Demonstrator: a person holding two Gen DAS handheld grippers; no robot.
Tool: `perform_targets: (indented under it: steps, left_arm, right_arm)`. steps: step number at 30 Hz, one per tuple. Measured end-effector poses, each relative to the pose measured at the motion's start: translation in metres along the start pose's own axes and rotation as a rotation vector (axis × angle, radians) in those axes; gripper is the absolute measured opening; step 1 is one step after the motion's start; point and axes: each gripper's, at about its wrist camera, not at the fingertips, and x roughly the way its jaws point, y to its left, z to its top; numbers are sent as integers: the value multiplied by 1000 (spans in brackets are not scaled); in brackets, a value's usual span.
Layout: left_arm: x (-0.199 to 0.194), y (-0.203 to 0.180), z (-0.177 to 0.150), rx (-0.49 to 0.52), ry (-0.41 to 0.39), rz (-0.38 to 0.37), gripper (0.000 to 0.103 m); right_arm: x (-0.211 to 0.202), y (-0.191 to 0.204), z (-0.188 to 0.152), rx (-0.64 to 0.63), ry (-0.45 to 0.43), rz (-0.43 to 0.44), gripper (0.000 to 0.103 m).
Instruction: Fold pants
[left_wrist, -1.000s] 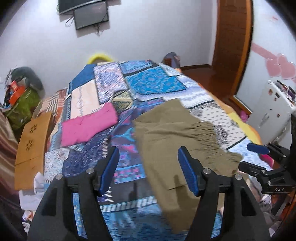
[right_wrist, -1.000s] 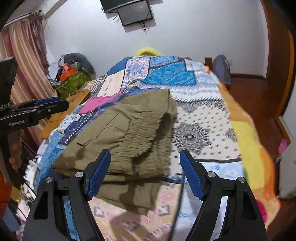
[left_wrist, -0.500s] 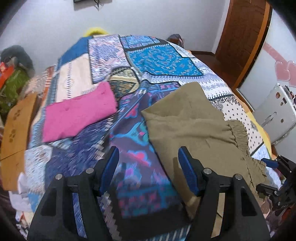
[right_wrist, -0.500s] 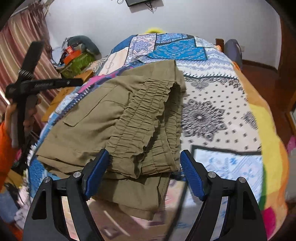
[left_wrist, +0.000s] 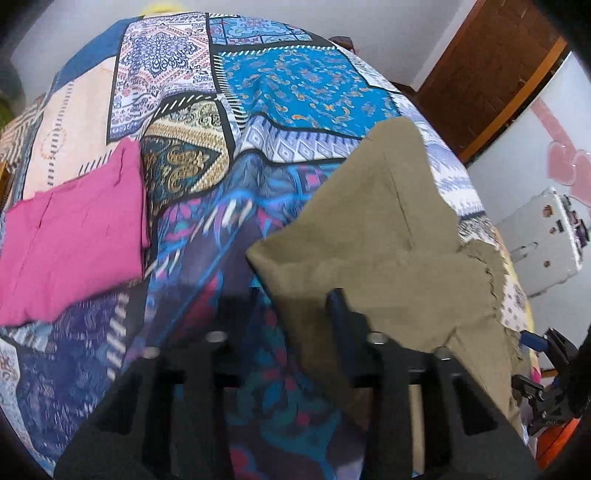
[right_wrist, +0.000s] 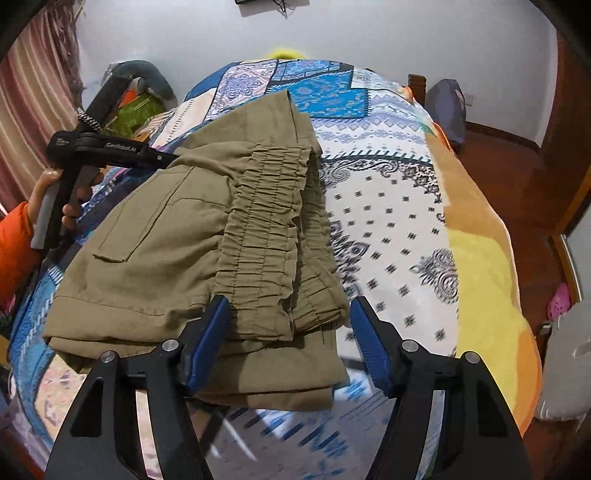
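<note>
Right wrist shows pants waistband, right gripper apart; left gripper apart, pink cloth left-view only.

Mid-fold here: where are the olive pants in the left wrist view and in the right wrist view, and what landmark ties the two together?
Left wrist view: olive pants at centre-right, reaching the lower right edge.
Right wrist view: olive pants at centre-left, gathered waistband toward the right gripper.
Shared landmark: the bright blue patch of the patchwork bedspread, beyond the pants.
</note>
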Motion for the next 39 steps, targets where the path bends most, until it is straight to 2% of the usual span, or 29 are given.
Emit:
perform_targets:
  steps: [1,4,7,13,21,26,30,31,32,34,36,39]
  left_arm:
    - [2,-1,2,0,-5,3,21]
    - [1,-4,4,5,-22,29,12]
    - [-7,-6,-4,13,-40,75,7]
    - [-55,-12,-47,38,-80,156,6]
    - [-118,-21,-132,17,-144,233,6]
    - [-135,-13,-176,-46,-123,203,6]
    - [-147,-3,-193,-71,-110,198,8]
    - [-151,0,-194,-79,-112,215,8]
    - [-155,6,-196,-80,-119,268,8]
    - [-161,20,-199,-92,-117,299,8]
    - [-167,36,-202,-120,-96,272,7]
    - [-178,38,-199,-82,-115,276,8]
  right_arm:
    - [2,-2,1,-1,0,-3,63]
    - [8,-10,5,11,-3,0,63]
    - [12,-17,9,31,-6,-3,63]
    - [2,-20,14,73,-21,-42,59]
    - [-31,10,4,78,-71,10,59]
    - [-35,28,-6,86,-71,38,59]
    - [-30,39,-15,71,-47,35,59]
    - [-28,41,-17,65,-38,29,59]
    - [-27,42,-20,58,-30,22,59]
    - [-28,44,-22,50,-29,8,59]
    - [-30,44,-21,54,-30,3,59]
    - [-36,47,-18,49,-52,-2,58]
